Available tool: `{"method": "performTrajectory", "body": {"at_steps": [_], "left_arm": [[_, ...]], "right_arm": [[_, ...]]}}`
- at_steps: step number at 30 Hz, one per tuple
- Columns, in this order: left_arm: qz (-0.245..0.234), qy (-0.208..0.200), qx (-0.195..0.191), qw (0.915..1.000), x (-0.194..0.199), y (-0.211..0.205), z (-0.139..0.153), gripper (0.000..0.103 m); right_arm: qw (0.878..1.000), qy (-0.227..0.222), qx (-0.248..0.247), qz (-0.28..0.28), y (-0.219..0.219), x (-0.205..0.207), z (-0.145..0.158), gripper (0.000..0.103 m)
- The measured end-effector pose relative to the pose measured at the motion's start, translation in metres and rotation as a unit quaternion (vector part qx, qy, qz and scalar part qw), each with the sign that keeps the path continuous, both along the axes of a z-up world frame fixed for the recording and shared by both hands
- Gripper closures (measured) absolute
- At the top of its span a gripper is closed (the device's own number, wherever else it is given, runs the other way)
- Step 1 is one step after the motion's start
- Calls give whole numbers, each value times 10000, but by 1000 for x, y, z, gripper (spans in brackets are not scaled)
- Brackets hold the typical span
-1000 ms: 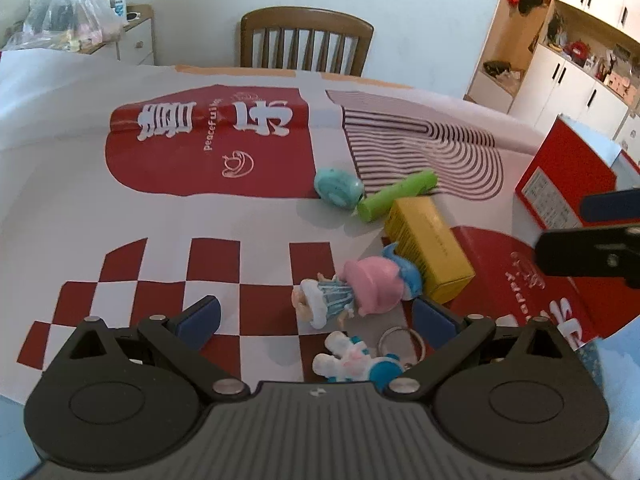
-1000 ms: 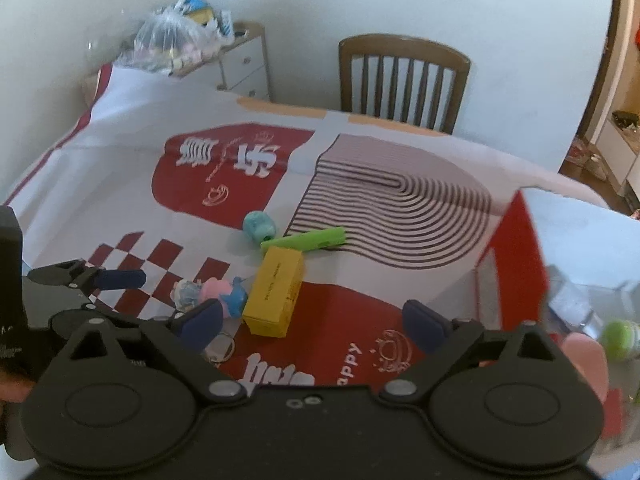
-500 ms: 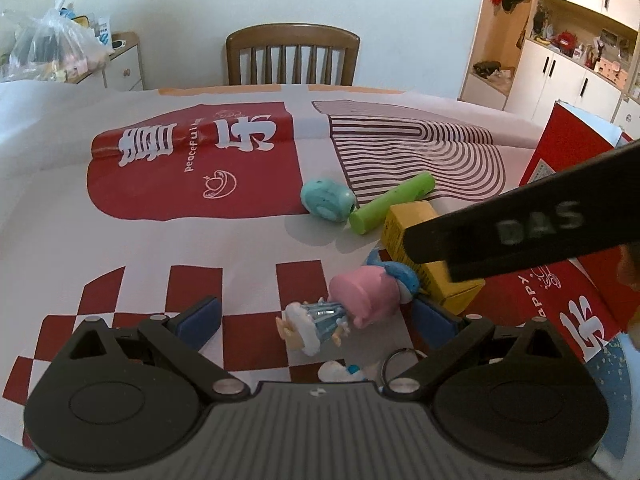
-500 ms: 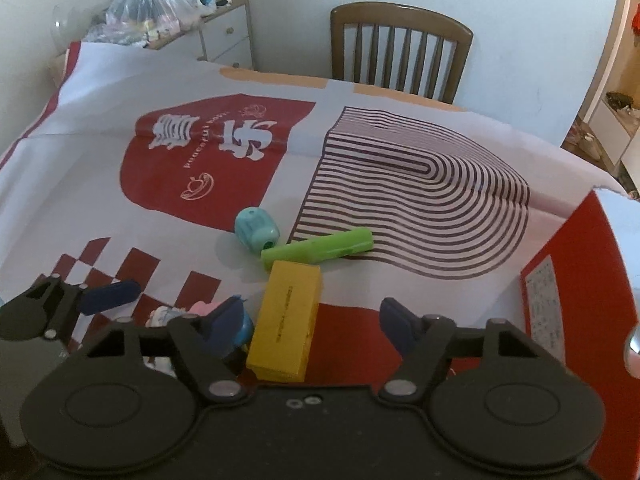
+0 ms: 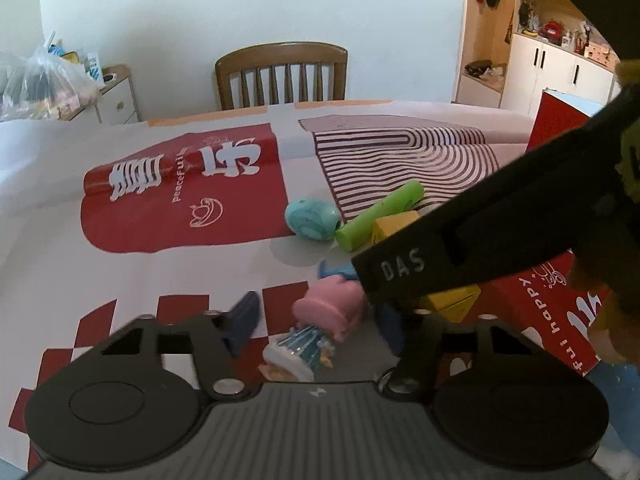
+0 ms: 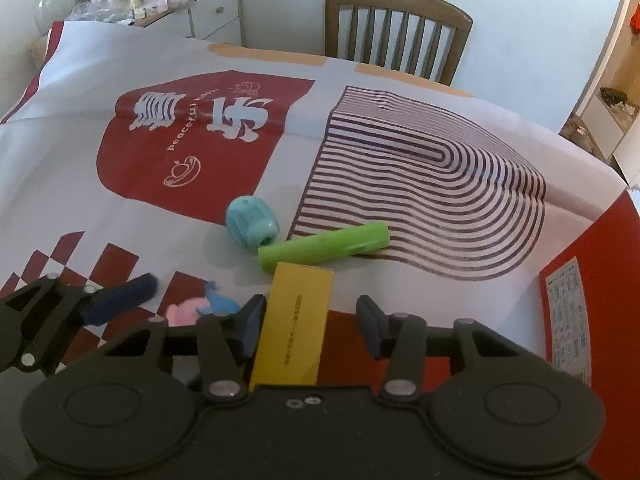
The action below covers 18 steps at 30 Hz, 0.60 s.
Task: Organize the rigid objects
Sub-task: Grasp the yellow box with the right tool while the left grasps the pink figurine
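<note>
My right gripper (image 6: 310, 326) is spread wide with the yellow box (image 6: 296, 322) lying between its fingers, the box's long axis running straight away from me along the fingers, so the pinch would go across its narrow width. The left finger pad (image 6: 252, 324) looks just beside the box; the right one stands clear. My left gripper (image 5: 316, 320) is also spread, straddling the pink doll (image 5: 320, 320), which lies on its side on the tablecloth (image 6: 100, 200), head toward the far side. Beyond the box lie the green tube (image 6: 324, 246) and the teal sharpener (image 6: 251, 227), touching. The red box (image 6: 592, 280) stands to my right.
</note>
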<state>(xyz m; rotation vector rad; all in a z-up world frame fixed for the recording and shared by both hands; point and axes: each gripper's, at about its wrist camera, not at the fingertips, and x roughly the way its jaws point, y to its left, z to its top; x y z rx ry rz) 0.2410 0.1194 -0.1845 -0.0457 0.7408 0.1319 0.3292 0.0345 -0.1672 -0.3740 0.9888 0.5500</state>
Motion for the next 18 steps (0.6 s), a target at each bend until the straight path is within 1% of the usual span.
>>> {"method": "performTrajectory", "body": {"at_steps": [1,2,3,4,6,11,18], "left_arm": [[-11,-14,1,10000,0,0,0,50],[-18,-34,5,10000,0,0,0,52],[-23,-52,11,10000,-1,0,0,56],[-17,-63,8,10000,-1,0,0,60],[36,-61,-11,10000,-1,2,0,65],[55,-28,-62,10000,0,4,1,66],[219,90,-286,9993,0,9,6,67]], "right_arm": [[10000,2,10,16,0,0,0,61],[10000,31,42,29,0,-1,0,66],[10000,47,69,33,-1,-1,1,72],[9999,54,88,42,-1,-1,1,73],[9999,49,101,46,-2,-2,2,75],[9998,73,193,-34,-11,-2,6,75],[9992,14,389,-123,-31,-11,22,75]]}}
